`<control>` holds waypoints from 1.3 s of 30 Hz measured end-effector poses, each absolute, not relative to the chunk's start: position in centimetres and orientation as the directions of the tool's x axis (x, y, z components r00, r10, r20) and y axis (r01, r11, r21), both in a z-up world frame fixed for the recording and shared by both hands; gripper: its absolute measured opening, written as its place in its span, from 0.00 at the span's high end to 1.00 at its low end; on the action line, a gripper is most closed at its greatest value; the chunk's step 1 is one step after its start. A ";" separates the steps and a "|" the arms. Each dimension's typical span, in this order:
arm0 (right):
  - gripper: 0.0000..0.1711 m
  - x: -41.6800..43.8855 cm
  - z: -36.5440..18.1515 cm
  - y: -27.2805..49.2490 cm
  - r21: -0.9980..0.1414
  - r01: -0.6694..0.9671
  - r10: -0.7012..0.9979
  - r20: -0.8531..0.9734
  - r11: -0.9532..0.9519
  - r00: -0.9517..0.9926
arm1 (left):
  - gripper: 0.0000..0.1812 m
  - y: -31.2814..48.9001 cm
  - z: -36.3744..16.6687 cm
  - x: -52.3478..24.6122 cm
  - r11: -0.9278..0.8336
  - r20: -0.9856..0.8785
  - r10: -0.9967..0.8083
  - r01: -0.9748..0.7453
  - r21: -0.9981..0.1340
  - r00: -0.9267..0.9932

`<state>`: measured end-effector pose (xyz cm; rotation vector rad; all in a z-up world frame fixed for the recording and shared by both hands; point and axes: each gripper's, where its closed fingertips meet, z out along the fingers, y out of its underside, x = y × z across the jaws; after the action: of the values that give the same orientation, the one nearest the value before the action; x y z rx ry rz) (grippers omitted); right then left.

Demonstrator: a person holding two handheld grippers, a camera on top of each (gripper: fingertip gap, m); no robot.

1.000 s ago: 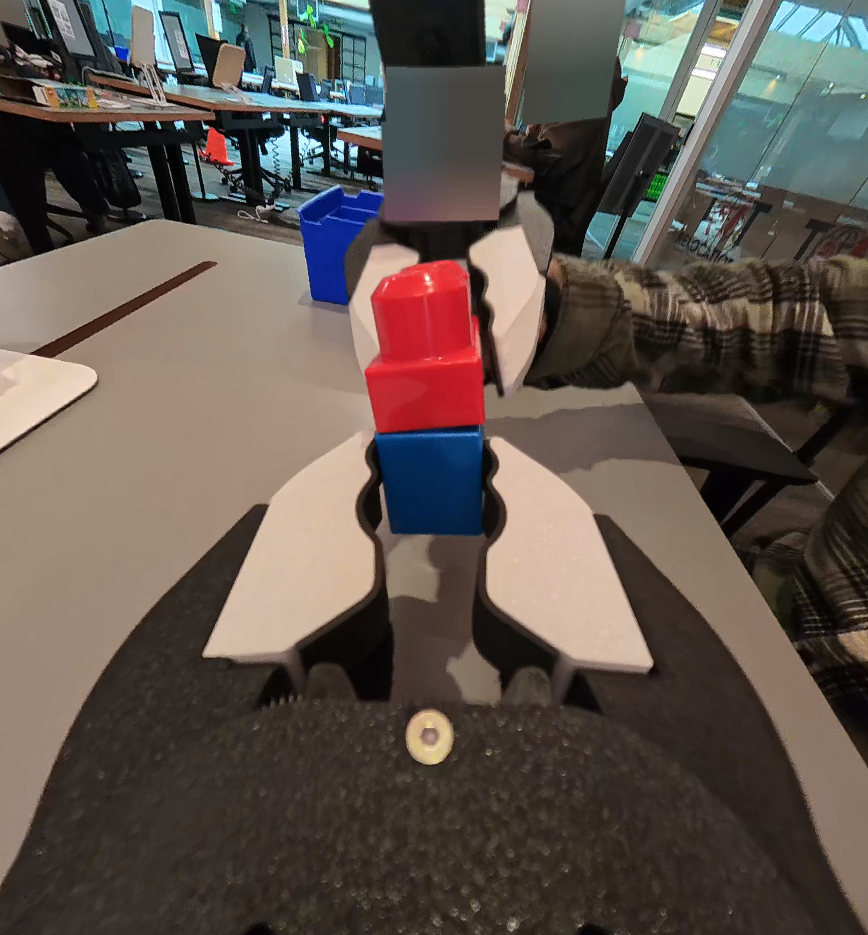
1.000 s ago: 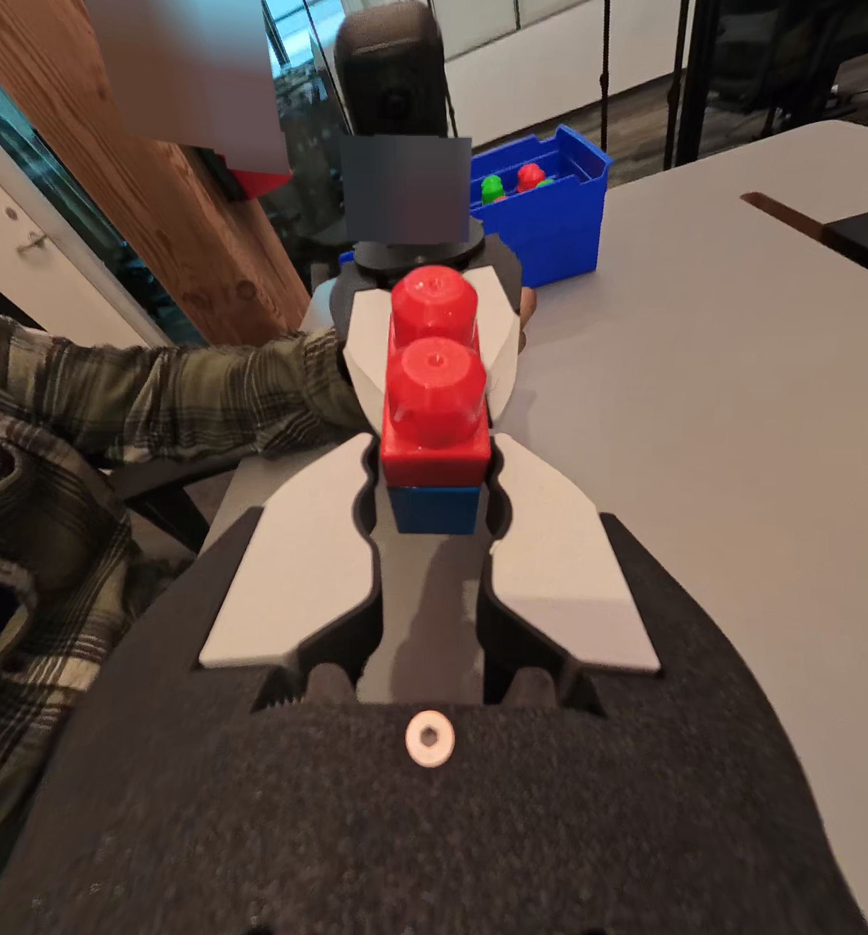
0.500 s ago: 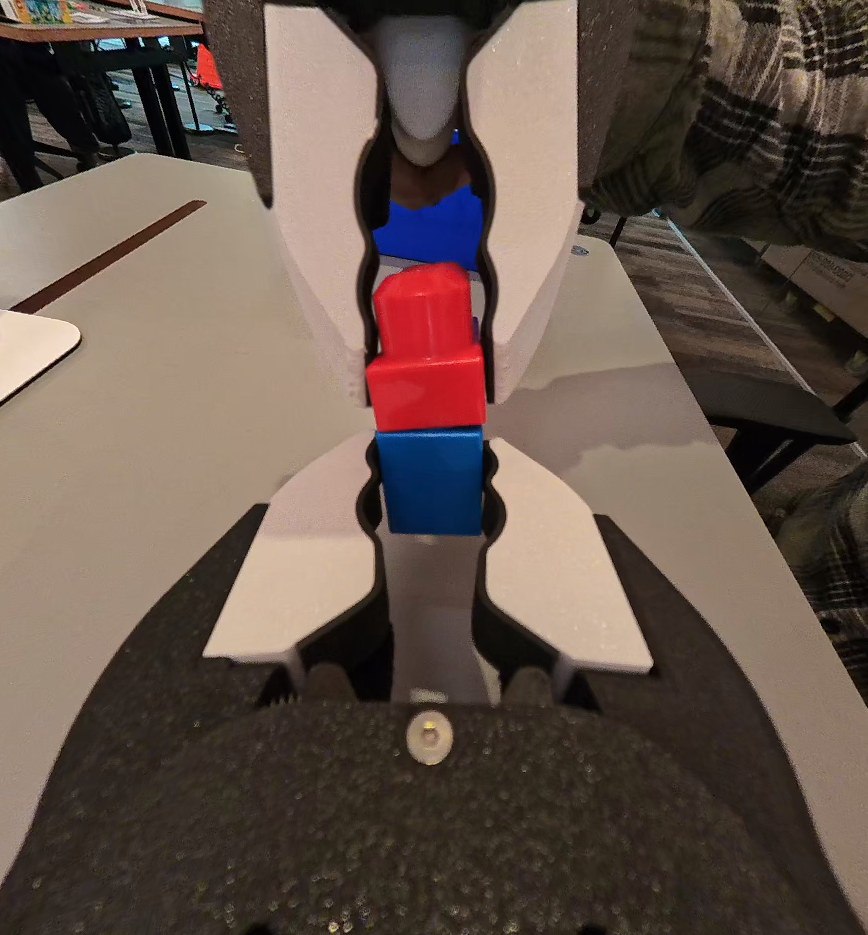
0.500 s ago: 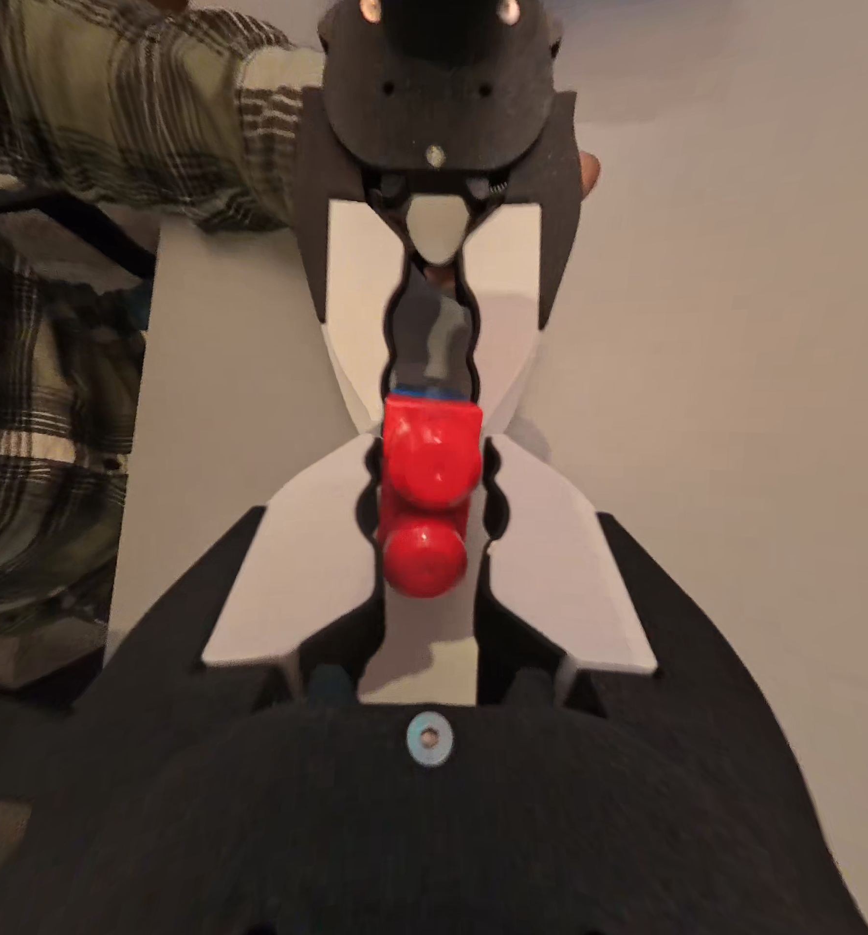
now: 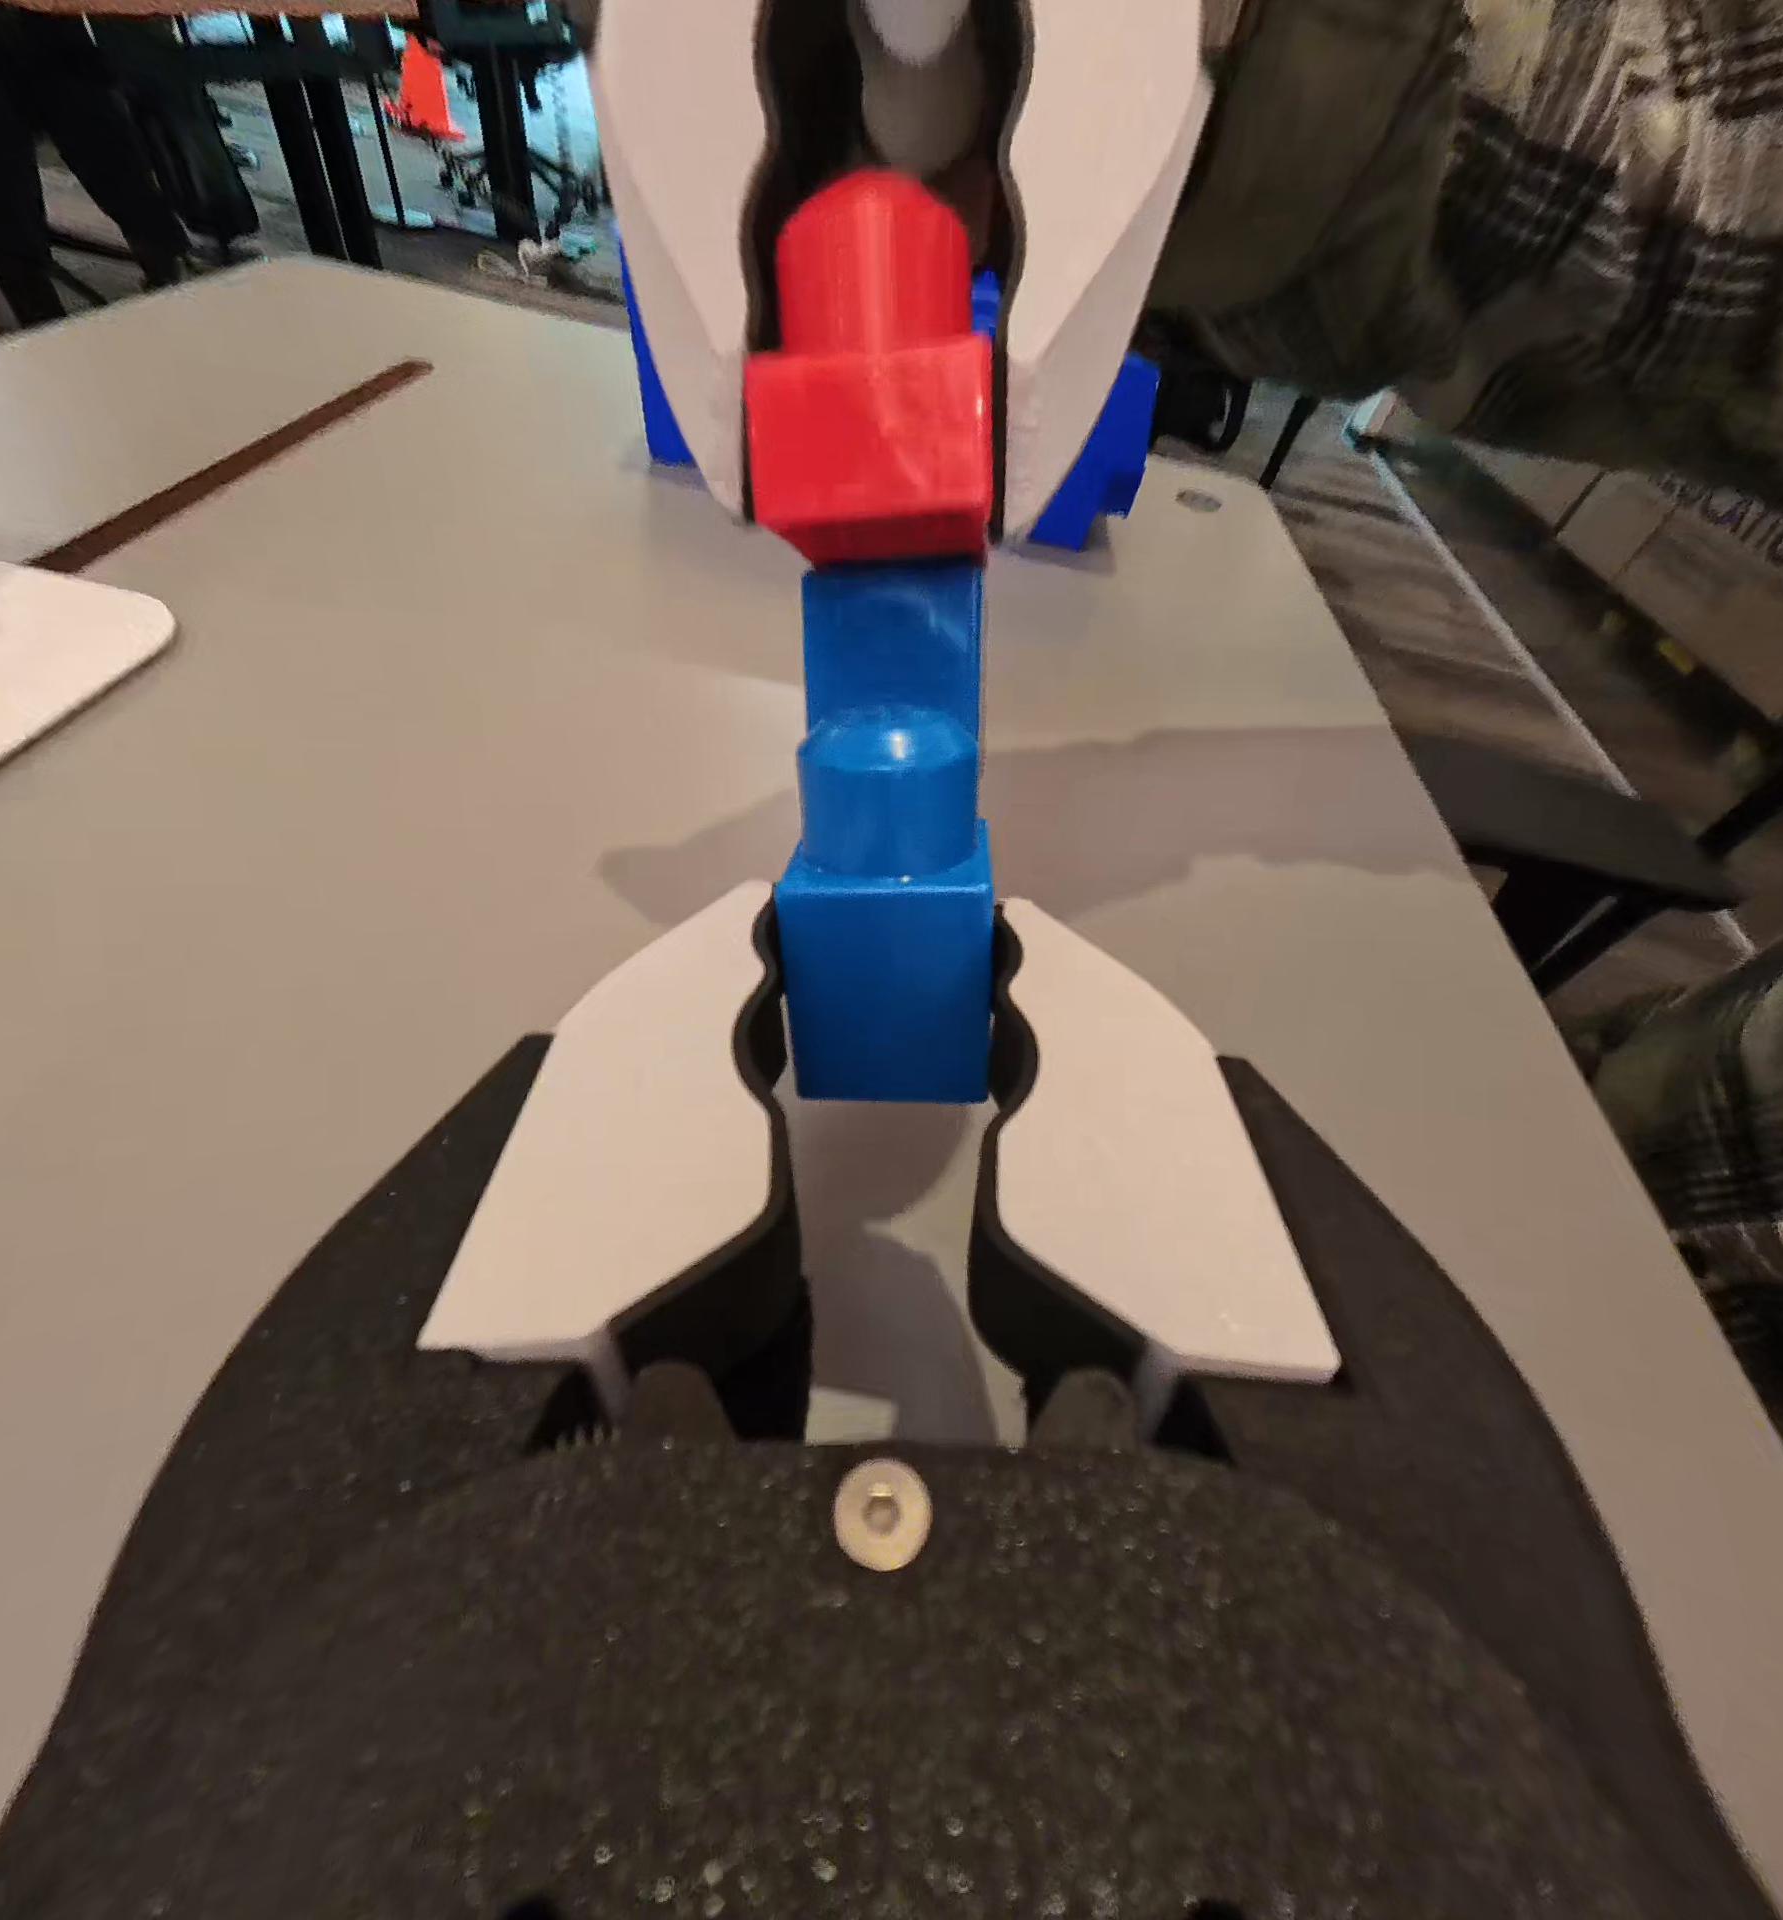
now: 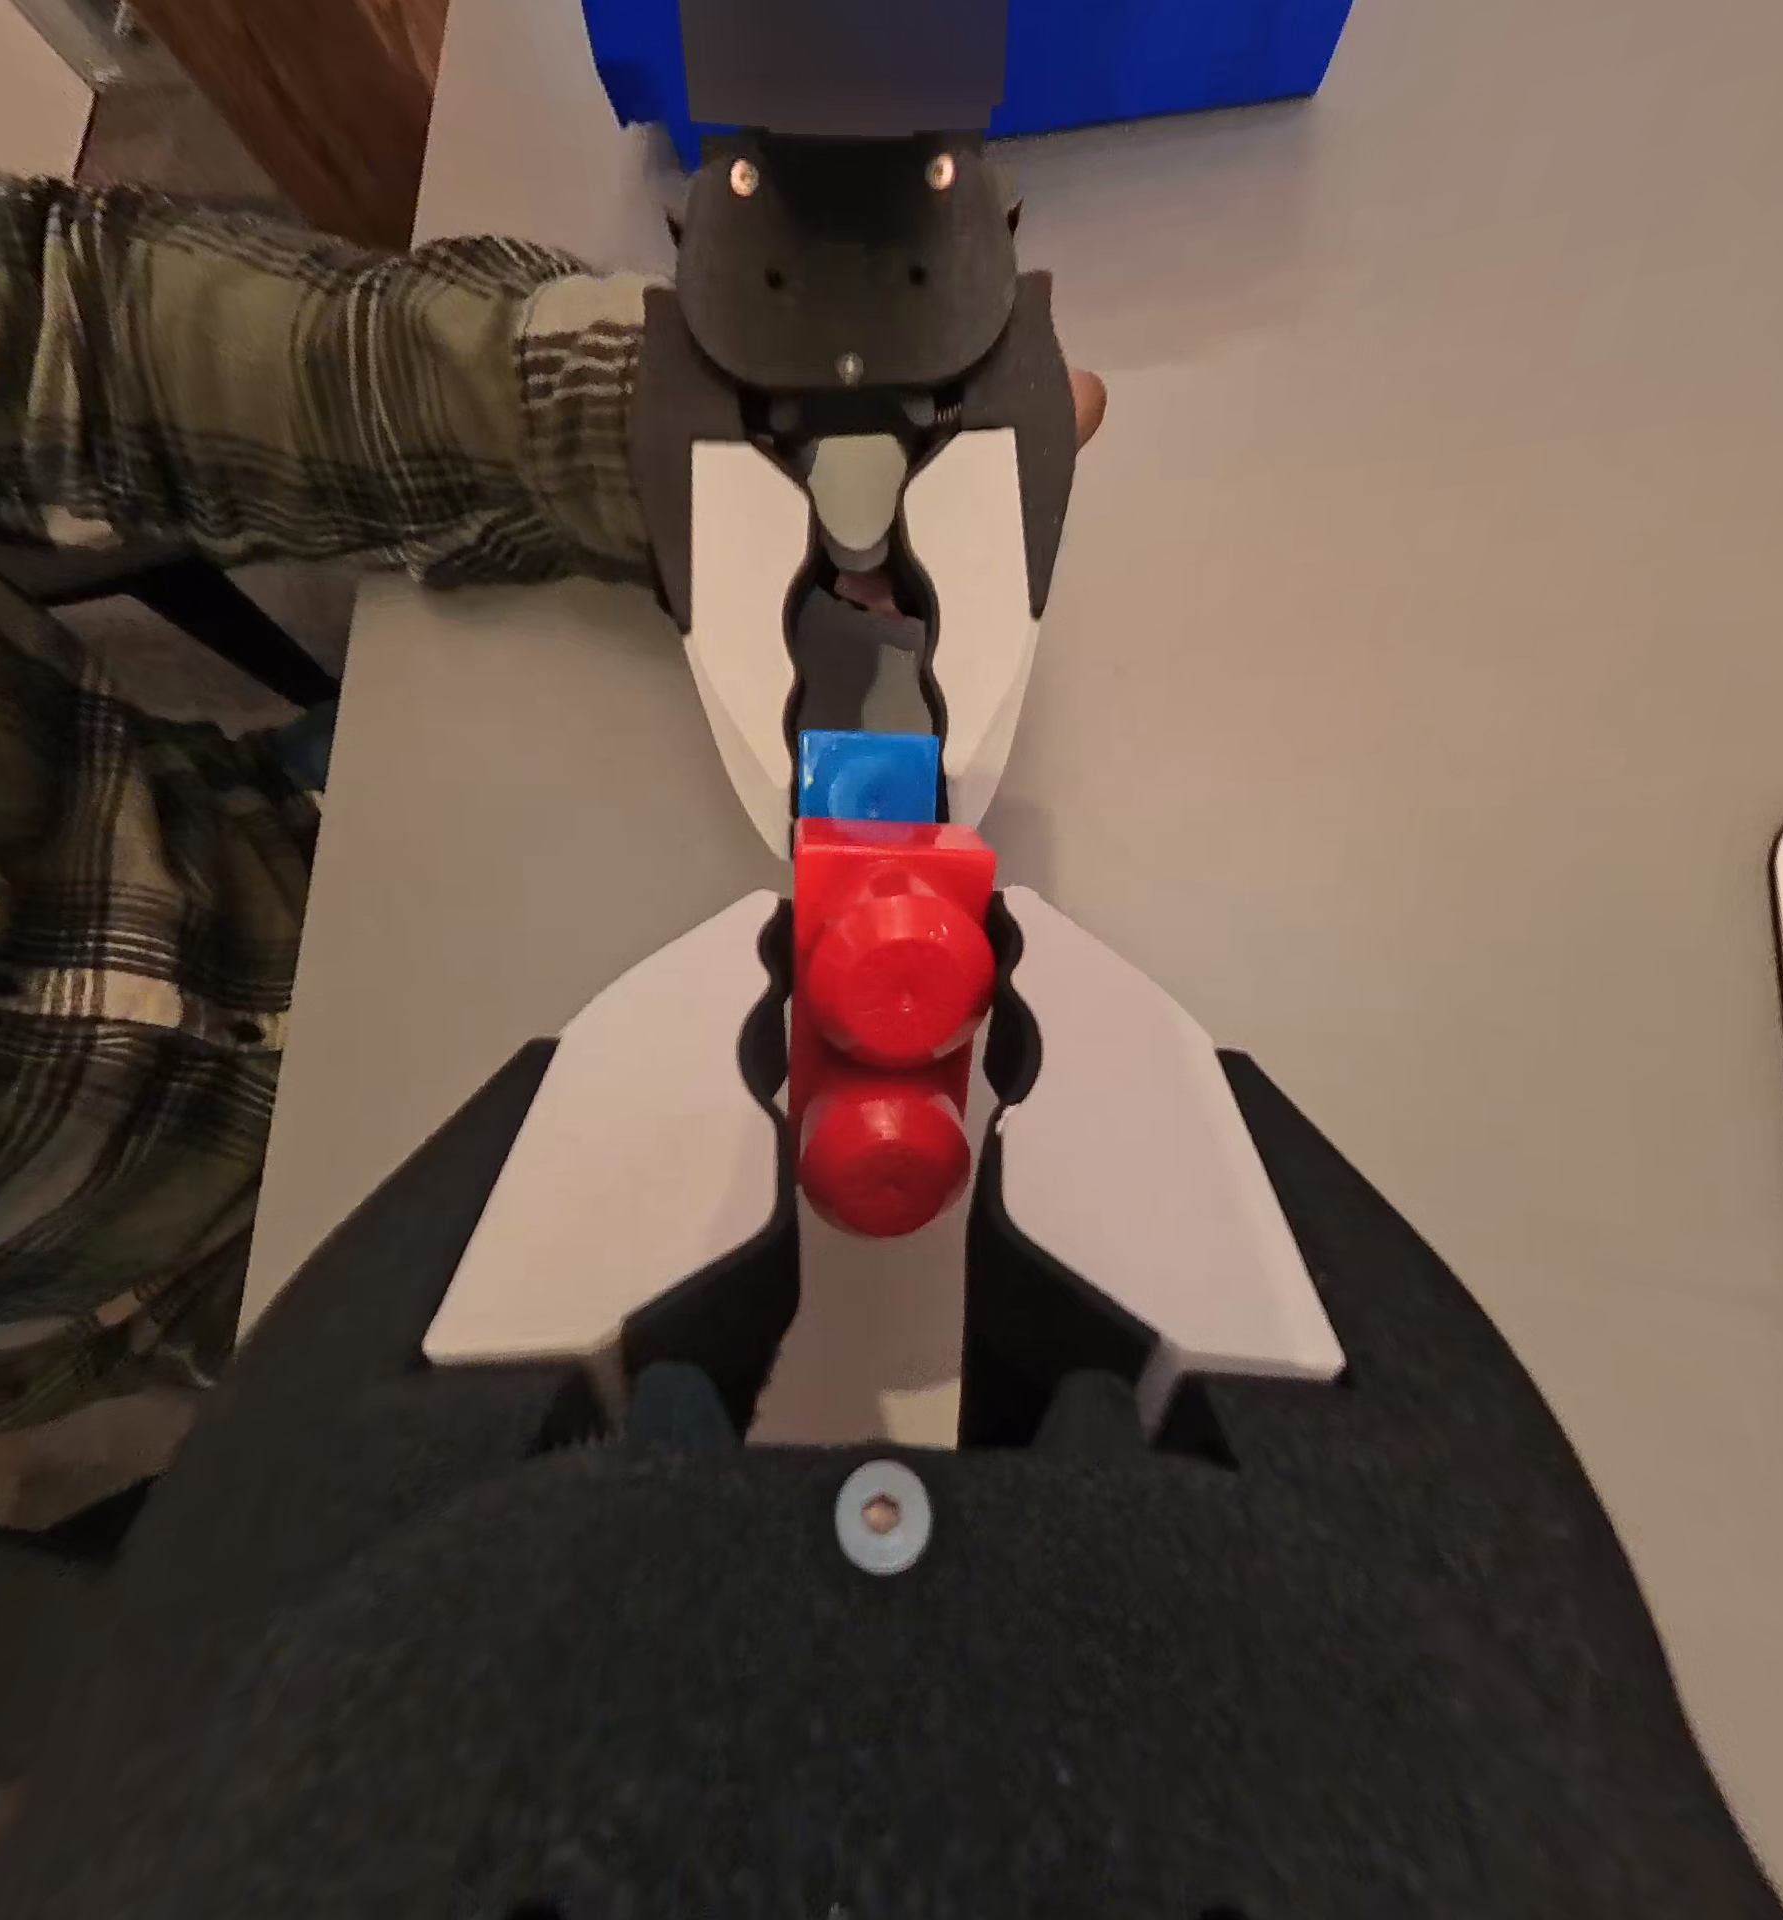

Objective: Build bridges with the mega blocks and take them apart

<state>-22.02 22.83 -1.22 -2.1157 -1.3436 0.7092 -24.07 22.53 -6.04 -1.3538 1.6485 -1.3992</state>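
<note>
Grey bench [image 5: 243, 831] is carrying everything, a white mat [image 5: 25, 644] lying far left. Left hand-held gripper [image 5: 887, 997] is clamping the blue block [image 5: 882, 987] near centre. Right hand-held gripper [image 6: 892, 1039] is gripping the red block [image 6: 892, 997], tilting it off the blue studs, far edge looking caught. Risk: a skewed pull is likely twisting a block out of the smooth fingers [image 5: 638, 1143]. Blue bin [image 5: 1095, 457] is sitting far right; contents hidden.

Your left tool [image 5: 885, 997], white-fingered on black, grips a blue block [image 5: 885, 977]; your right tool [image 6: 892, 997] grips a red block [image 6: 892, 997]. Your sleeve [image 6: 243, 416] is green plaid; the tabletop [image 5: 347, 831] is grey.
</note>
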 end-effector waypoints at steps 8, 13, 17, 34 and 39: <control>0.80 -20.5 -1.5 22.7 -0.696 0.601 0.898 -0.150 -0.393 0.413 | 0.80 23.2 -7.0 -24.2 -0.065 0.168 -0.945 -0.341 -0.938 -0.280; 0.80 -19.7 -1.7 22.6 -0.694 0.595 0.888 -0.145 -0.406 0.437 | 0.80 23.1 -8.1 -24.1 -0.030 0.151 -0.951 -0.409 -0.912 -0.269; 0.80 -19.3 -2.1 22.3 -0.688 0.595 0.883 -0.149 -0.416 0.444 | 0.80 23.5 -9.4 -24.3 0.019 0.114 -0.965 -0.498 -0.867 -0.235; 0.80 -18.5 -3.6 21.3 -0.672 0.592 0.875 -0.182 -0.445 0.449 | 0.75 24.1 -15.0 -24.9 0.145 0.033 -0.978 -0.791 -0.595 -0.205; 0.80 -18.8 -2.2 21.6 -0.731 0.529 0.874 -0.191 -0.431 0.447 | 0.55 25.5 -9.8 -24.1 0.049 0.026 -0.993 -0.584 -0.810 -0.119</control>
<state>-18.79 21.61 -2.18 -2.1113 -1.1693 0.7606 -24.06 25.52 -9.77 -1.5858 1.7635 -0.9265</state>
